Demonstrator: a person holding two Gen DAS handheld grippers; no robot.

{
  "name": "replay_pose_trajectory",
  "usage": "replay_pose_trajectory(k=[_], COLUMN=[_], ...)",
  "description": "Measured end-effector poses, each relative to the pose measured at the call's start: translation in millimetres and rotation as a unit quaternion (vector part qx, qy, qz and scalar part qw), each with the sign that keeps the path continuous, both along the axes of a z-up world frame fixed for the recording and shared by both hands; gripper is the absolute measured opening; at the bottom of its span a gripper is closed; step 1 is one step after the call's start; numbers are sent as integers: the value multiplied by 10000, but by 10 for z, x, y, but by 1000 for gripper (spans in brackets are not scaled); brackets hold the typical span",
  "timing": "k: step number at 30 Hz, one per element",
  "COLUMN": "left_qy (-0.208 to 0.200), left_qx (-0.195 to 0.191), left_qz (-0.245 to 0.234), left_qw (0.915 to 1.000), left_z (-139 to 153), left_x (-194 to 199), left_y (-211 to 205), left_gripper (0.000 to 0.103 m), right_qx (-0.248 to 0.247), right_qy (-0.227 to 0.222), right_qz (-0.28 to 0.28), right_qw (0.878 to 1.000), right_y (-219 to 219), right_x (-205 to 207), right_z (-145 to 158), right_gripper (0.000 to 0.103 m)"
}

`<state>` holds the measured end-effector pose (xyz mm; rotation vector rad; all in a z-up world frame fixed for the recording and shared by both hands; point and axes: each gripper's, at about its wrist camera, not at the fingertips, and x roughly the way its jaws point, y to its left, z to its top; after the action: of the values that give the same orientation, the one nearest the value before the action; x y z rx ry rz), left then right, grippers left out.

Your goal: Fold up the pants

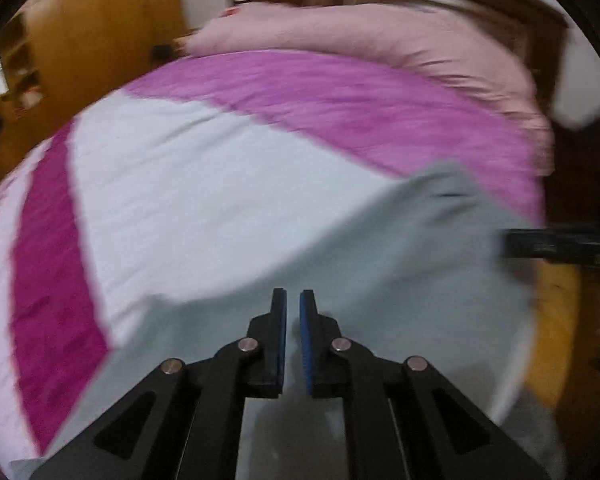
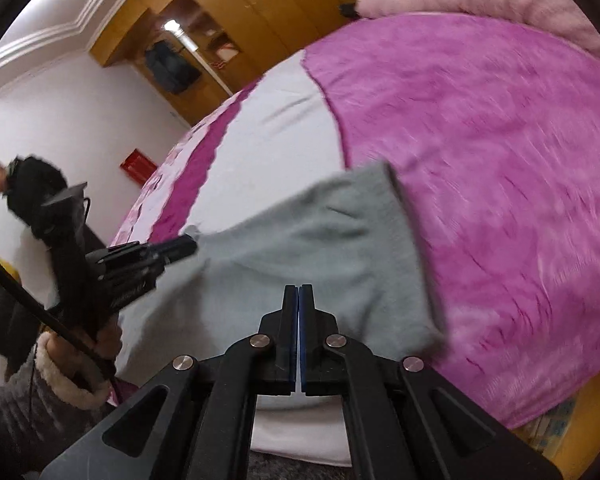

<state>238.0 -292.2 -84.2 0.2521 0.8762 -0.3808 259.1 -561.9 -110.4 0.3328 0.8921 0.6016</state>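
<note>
Grey pants [image 2: 300, 248] on pink-and-white bed [image 2: 500, 160]; wooden wardrobe [image 2: 228, 8] behind.

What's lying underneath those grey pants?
The grey pants lie on a bed cover, white and magenta around their edges. What lies directly beneath them is hidden by the cloth.

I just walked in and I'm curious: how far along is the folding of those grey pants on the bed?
Partly done: the grey pants lie bunched and doubled over on the bed, not yet a neat stack. Both the left gripper and right gripper are shut low over the cloth; a grip is unclear. Squaring and final folds remain.
</note>
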Motion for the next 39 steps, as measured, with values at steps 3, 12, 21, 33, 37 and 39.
replay_pose_trajectory(k=[3, 12, 21, 33, 37, 39], left_qy=[373, -215, -44, -213, -219, -144], left_qx=[-104, 610, 216, -171, -302, -283], left_qz=[-276, 304, 87, -108, -245, -235], left_qw=[9989, 9974, 9997, 9996, 9990, 9992], left_z=[-179, -310, -259, 35, 306, 366], left_x=[118, 450, 233, 122, -92, -166], left_y=[-308, -547, -664, -473, -305, -223], left_gripper=[6, 3, 4, 21, 32, 33], right_qx=[-258, -399, -911, -1238, -1381, -1458], right_qy=[68, 144, -23, -405, -554, -588], right_qz=[58, -441, -384, -254, -227, -219], right_qw=[9996, 9981, 9951, 9912, 9886, 9873], right_y=[91, -158, 56, -180, -129, -51], right_x=[71, 36, 262, -152, -199, -200], right_z=[-60, -245, -235, 77, 193, 245], right_gripper=[0, 0, 0, 6, 8, 8])
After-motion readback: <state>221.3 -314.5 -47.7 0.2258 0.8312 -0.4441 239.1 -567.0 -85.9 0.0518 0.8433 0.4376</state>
